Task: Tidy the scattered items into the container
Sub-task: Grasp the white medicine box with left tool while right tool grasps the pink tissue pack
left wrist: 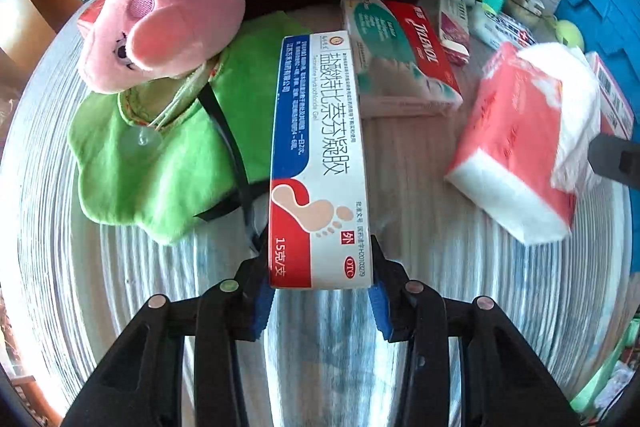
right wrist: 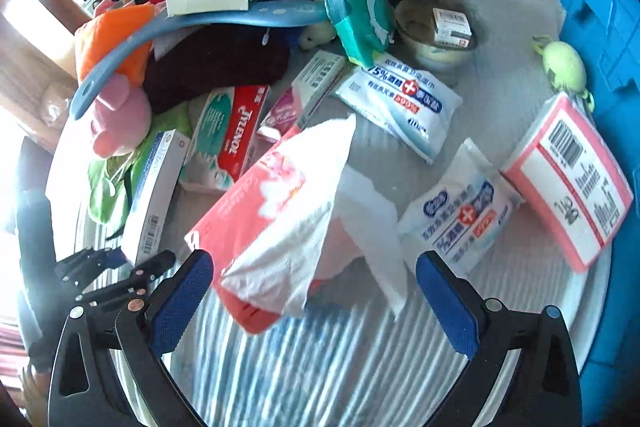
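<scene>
Firmly, the foot-gel box point(left wrist: 320, 155) is clamped in the left hand-held gripper point(left wrist: 320, 291); the right hand-held gripper point(right wrist: 314, 291) is held apart above the tissue pack point(right wrist: 276, 211).

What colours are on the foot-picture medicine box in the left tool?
The medicine box is white with blue and red panels, clearest in the left wrist view.

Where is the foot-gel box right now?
In the left wrist view the foot-gel box sits centre frame, its near end between the left gripper pads, with the green cloth to its left and the Tylenol box to its upper right.
</scene>
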`<state>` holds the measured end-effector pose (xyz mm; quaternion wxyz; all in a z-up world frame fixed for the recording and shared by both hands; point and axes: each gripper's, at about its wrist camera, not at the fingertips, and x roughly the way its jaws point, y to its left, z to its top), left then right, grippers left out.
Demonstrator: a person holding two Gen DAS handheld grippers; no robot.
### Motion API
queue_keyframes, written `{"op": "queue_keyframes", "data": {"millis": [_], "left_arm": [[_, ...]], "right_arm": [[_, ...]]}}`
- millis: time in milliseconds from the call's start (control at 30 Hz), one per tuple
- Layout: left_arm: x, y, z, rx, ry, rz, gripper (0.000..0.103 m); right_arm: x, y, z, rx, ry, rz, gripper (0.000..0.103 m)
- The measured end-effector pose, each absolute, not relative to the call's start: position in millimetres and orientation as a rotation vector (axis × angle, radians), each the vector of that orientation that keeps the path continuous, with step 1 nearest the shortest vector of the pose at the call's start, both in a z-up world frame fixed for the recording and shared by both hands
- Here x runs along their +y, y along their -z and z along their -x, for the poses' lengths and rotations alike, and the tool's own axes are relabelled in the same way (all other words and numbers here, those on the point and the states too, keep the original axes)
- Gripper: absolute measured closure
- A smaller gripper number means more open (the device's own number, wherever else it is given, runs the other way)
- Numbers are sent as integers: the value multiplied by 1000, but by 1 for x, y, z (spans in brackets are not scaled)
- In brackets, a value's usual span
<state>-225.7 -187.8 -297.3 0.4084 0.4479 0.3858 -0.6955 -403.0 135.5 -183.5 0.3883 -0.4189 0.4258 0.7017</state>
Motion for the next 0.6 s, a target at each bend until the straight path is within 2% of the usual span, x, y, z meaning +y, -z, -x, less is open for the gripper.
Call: {"op": "queue_keyframes", "data": {"millis": [167,300,467,567,600], "left_arm": [[-175,295,215,1001,1763,-1090,63],[-171,293,210,992,1781,-1071,64],[-161,286,214,975,1793,-1069,63],[-175,279,205,972,1801,-1059,54],[-176,273,203,973,1810,-1038,47]], "right_arm": [[125,196,436,1116,-1764,1019,0],[118,224,448,1043,-1739,1135,0],[109,236,401,954,-1569,1193,1],[108,227,377,990,-1558,1157,1],[106,220,375,1005,-1585,1134,0]]}}
